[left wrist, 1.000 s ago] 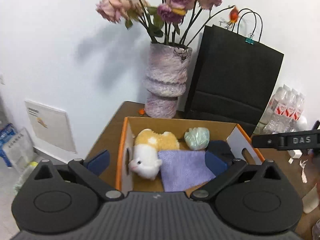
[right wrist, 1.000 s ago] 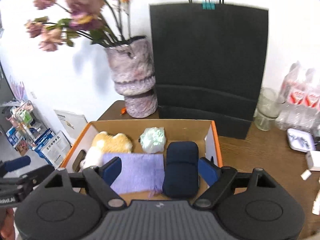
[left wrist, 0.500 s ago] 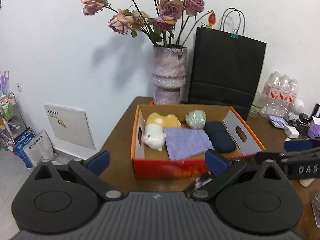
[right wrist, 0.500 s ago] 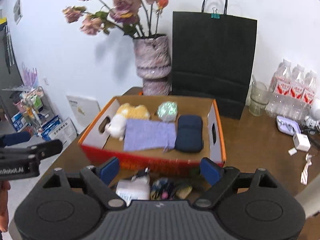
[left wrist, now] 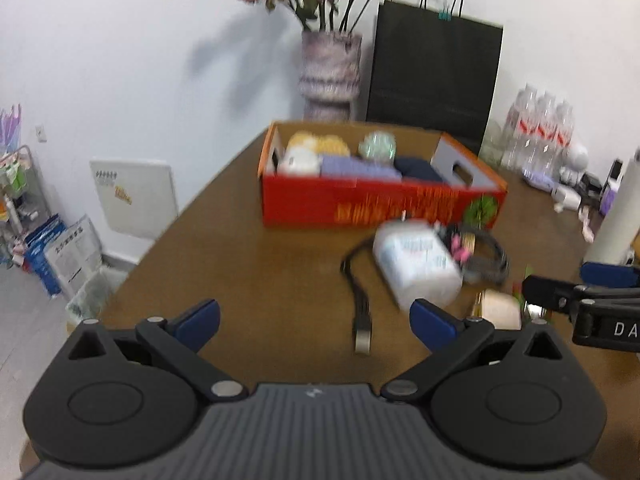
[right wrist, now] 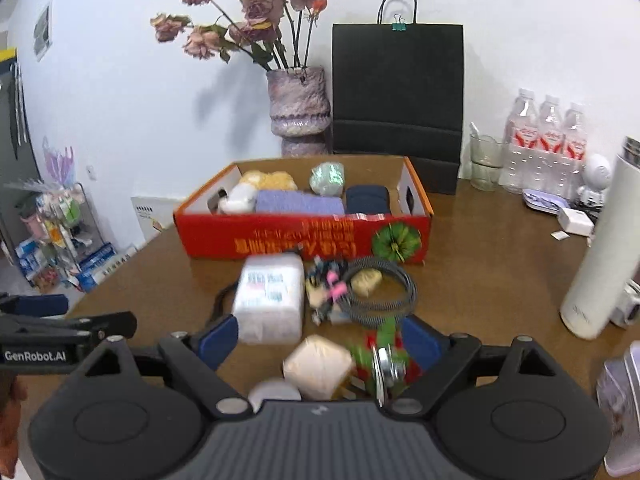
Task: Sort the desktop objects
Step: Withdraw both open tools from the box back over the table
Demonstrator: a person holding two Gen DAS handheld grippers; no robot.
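Note:
An orange cardboard box (right wrist: 304,236) (left wrist: 360,204) stands on the brown table and holds a plush toy (right wrist: 256,188), a purple cloth (right wrist: 298,202), a green ball (right wrist: 327,178) and a dark blue case (right wrist: 366,198). In front of it lie a white tissue pack (right wrist: 270,298) (left wrist: 416,264), a coiled cable (right wrist: 380,292), a beige block (right wrist: 318,366), a small hair-clip pile (right wrist: 326,284) and a black USB cable (left wrist: 360,300). My left gripper (left wrist: 316,320) is open and empty above the table. My right gripper (right wrist: 320,340) is open over the beige block.
A vase of dried roses (right wrist: 298,108) and a black paper bag (right wrist: 398,96) stand behind the box. Water bottles (right wrist: 544,140), a glass (right wrist: 484,156), a white flask (right wrist: 596,264) and small gadgets stand at the right. The table's left edge drops to the floor.
Both grippers have pulled back from over the box towards the near side of the table. The loose objects in front of the box have come into view.

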